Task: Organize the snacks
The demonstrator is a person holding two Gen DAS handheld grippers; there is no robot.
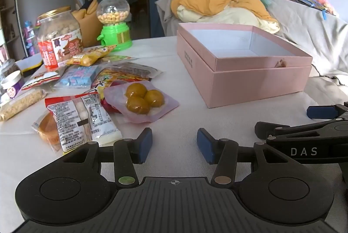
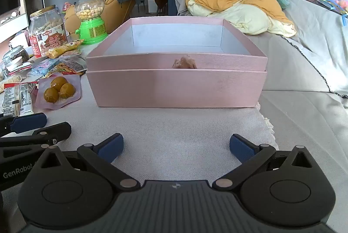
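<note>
left wrist view: left gripper (image 1: 174,143) released, empty; right gripper (image 2: 176,148) spread wide, empty. approach near pouch of yellow balls (image 1: 140,100) low, pinch edge, carry right into pink box (image 1: 261,78).

Both tilt downward over the table (image 2: 174,141): left gripper (image 1: 174,144) partly open, empty; right gripper (image 2: 176,147) beside it, spread wide, empty.

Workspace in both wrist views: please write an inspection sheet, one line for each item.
Surface: pale cloth, bare in front of both grippers.
Job's things: pink box open and empty; snack packets heaped to its left, the egg pouch nearest.
Clutter: peanut jar, green candy dispenser.
Grippers: left gripper and right gripper, jaws apart, nothing between.
Cables: nothing seen.
Surroundings: sofa with heaped bedding behind.
</note>
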